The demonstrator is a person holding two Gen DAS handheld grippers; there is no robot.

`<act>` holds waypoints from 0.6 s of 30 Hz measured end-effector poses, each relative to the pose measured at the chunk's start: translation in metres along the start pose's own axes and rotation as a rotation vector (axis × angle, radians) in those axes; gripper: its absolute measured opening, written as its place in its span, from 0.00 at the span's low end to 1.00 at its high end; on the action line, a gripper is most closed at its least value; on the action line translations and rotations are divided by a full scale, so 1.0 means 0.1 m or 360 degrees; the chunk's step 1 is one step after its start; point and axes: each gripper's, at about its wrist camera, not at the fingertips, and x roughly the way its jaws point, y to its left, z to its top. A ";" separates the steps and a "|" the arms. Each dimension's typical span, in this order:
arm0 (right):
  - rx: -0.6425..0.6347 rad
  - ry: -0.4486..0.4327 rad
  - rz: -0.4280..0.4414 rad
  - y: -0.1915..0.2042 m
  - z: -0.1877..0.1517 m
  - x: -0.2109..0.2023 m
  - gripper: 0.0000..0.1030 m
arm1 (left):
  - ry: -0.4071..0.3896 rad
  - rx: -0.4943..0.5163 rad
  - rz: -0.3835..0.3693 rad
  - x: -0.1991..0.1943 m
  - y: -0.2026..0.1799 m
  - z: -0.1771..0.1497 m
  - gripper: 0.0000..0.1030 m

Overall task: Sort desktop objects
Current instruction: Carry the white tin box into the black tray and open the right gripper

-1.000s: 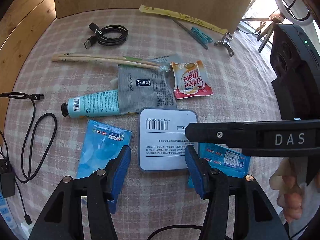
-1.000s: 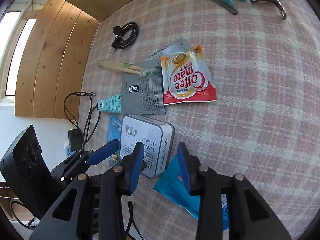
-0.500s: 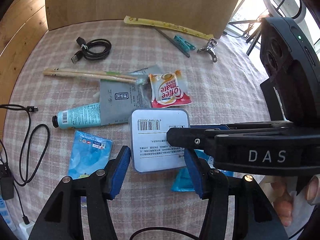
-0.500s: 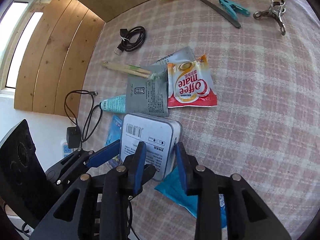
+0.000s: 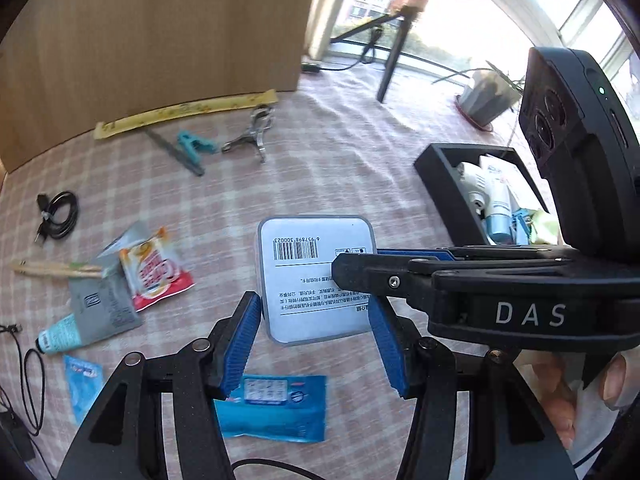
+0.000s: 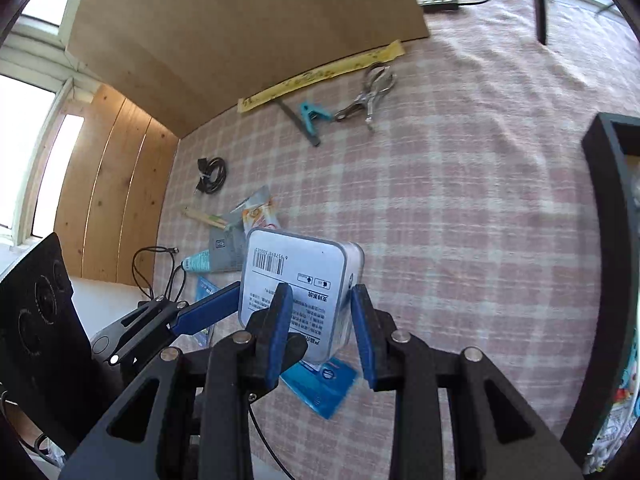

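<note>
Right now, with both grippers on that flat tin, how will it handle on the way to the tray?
The tin looks rigid, so it should not flex. Its smooth metal sides may slip in the right gripper. Flat and wide, it could tilt if the left gripper loosens.

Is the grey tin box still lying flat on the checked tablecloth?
No, the tin box is held tilted above the tablecloth, gripped between the fingers of both the right gripper and the left gripper.

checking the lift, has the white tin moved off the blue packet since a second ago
Yes. The white tin, clamped by both grippers, has come up off the blue packet and shifted away from the hand cream tube.
</note>
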 end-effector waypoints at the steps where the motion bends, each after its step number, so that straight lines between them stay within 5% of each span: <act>1: 0.0036 -0.0030 -0.0011 -0.12 -0.03 -0.11 0.29 | 0.0005 0.0044 -0.0018 0.03 -0.14 0.05 0.51; 18: 0.0508 -0.0324 -0.0249 -1.84 -0.70 -1.65 0.29 | 0.0196 0.0746 -0.0324 0.53 -2.44 0.26 0.51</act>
